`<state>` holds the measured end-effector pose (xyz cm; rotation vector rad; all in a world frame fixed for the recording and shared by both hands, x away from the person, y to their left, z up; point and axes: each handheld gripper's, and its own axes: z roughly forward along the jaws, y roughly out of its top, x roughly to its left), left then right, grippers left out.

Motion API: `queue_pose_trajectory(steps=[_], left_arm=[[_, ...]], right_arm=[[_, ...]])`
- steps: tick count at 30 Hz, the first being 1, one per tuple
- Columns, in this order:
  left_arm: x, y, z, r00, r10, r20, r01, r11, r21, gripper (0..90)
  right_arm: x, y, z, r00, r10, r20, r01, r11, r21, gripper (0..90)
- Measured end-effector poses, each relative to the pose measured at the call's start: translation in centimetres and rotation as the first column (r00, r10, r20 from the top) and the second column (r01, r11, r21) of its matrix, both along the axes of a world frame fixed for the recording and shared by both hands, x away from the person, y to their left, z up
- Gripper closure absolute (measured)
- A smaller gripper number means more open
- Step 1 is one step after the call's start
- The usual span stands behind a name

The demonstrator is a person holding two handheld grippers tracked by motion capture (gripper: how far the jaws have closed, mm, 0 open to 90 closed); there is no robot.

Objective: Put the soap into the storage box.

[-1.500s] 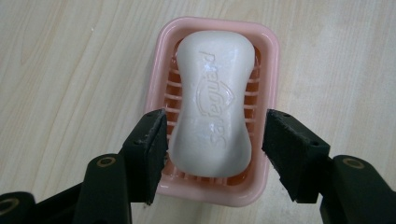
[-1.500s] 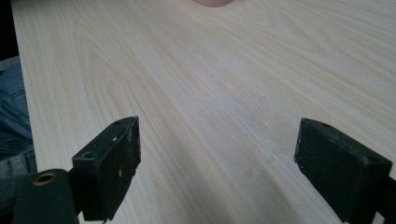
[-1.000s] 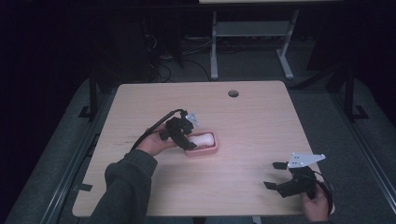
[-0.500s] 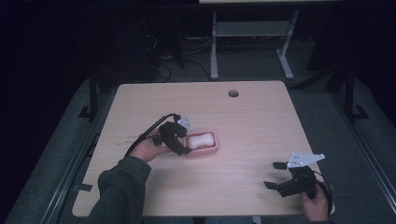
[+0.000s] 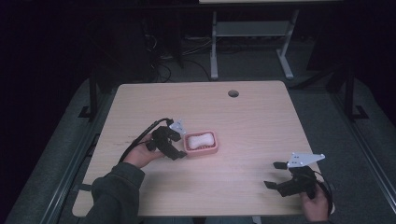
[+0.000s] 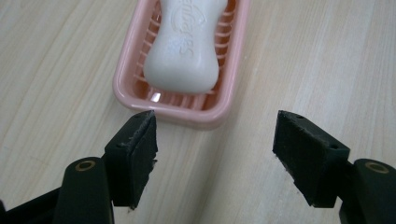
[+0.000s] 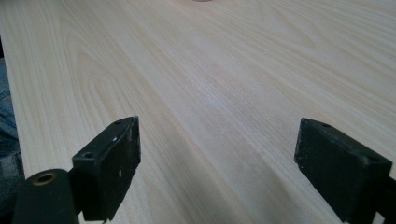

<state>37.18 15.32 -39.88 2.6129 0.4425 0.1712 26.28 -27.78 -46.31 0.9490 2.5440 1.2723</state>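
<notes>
- Pale wood grain is seen across the table, which has a round hole near its far edge; a dark room with a grey floor and a metal stand lies beyond.
- A left gripper is held low at mid-left, pointed right at a pink dish; its jaws have just been opening and stand wide with nothing between them, just short of the dish's near end.
- White soap is seen lying in the dish, left of the table's centre.
- A right gripper is held at the near right corner, jaws wide over bare wood, well apart from the dish.
</notes>
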Motion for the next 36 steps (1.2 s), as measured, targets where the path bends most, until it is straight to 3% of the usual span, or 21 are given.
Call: queue_pose_trajectory(steps=[36], left_arm=[[-3.4, 3.2, -1.3, 0.9998, 0.012, 0.017, -0.012, 0.9999, 0.001, 28.6]], right_arm=[[-0.1, -0.1, 0.0, 0.9999, -0.016, 0.000, 0.016, 1.000, -0.012, 14.1]])
